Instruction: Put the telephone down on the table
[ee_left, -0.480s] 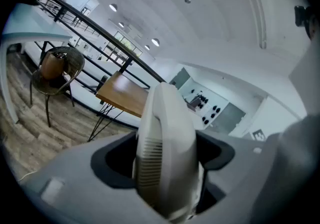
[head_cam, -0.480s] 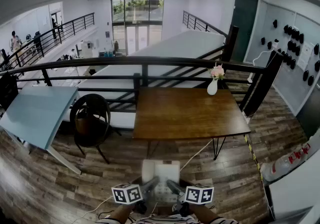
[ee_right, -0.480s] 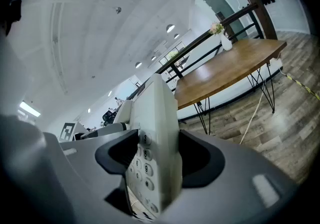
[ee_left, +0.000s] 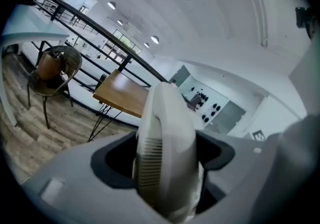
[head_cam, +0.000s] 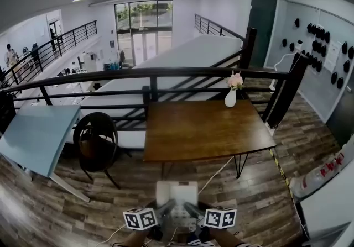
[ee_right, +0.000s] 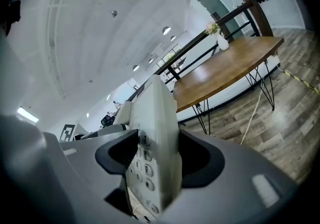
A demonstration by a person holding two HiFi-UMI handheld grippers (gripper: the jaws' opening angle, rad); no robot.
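Fingers [ee_left: 75,178] of the left gripper [head_cam: 165,208] and right gripper [head_cam: 192,208] pinch a boxy white plastic telephone [head_cam: 177,192] from both sides. It hangs over plank floor [head_cam: 249,190], at six o'clock of the glossy wooden worktop [head_cam: 204,130].

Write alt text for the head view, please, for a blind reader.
The left gripper and right gripper hold a white telephone at the bottom edge. Ahead stands a brown table with a flower vase, by a black railing.

My left gripper [ee_left: 165,160] clamps the white telephone [ee_left: 167,118] edge-on between its jaws; a wooden table [ee_left: 122,95] and a chair [ee_left: 52,67] stand beyond.
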